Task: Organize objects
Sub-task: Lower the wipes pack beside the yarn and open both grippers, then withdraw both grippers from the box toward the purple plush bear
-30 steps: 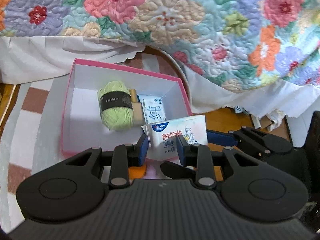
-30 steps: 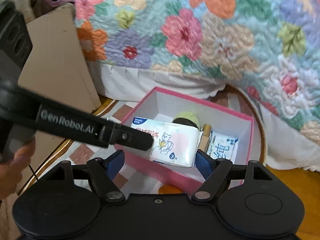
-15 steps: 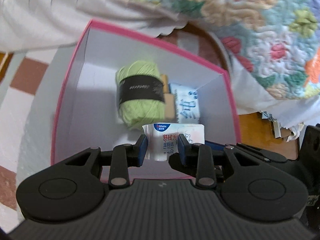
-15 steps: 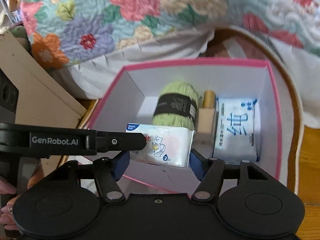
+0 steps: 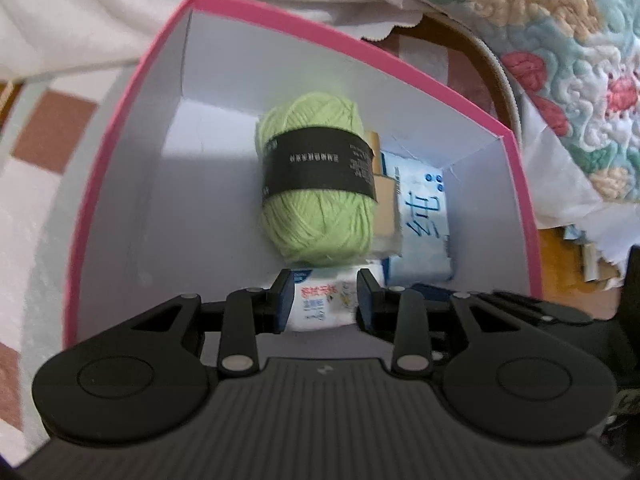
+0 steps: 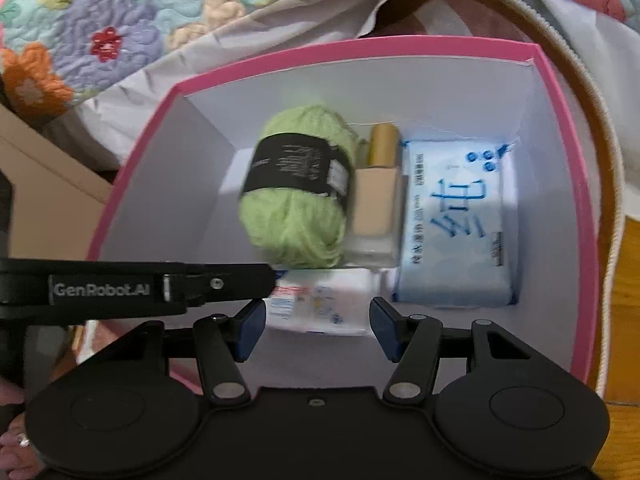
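Soft, even light fills both fisheye views, which bend strongly at the edges. A brighter patch and a faint shadow lie on the white inside of the pink box [image 5: 132, 128]. Motion blur softens the yarn ball [image 6: 296, 192] and the printed packs.

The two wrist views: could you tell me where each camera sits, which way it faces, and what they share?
Left wrist: mounted on the left gripper, looking steeply down into the pink box; its jaws pinch the small tissue pack.
Right wrist: mounted on the right gripper, also looking down into the box; its jaws flank the same pack without pressing, the left gripper's arm crosses at the left, and a hand shows at the lower left edge.
Shared: the green yarn, the blue wipes pack, the floral quilt.
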